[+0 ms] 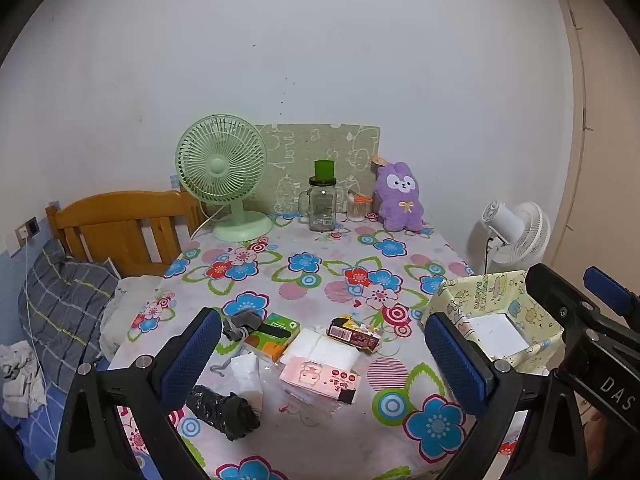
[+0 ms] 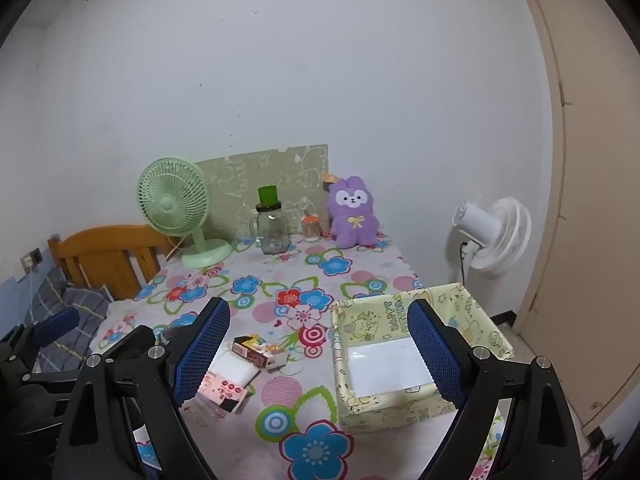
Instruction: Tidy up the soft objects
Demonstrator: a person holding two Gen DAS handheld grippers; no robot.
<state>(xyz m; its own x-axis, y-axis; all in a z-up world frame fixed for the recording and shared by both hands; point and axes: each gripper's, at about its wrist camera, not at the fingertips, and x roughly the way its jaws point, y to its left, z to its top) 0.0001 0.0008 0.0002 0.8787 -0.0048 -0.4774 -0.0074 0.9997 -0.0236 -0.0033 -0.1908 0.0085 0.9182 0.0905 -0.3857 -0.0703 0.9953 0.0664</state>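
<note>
So nothing's sorted yet as far as I can tell: the yellow cartoon-print box (image 2: 420, 360) looks empty. Left of the box, a dark sock bundle (image 1: 224, 410), a grey sock (image 1: 244, 322) and tissue packs (image 1: 320, 378) lie scattered on the floral surface (image 1: 320, 276). Left tongs (image 1: 320, 354) and right tongs (image 2: 318, 350) both gape wide, holding nothing.

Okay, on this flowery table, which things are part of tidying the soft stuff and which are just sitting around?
For the job: grey sock, black sock, tissue pack, yellow box.
Just lying about: green fan, glass jar, snack carton, white fan.
</note>
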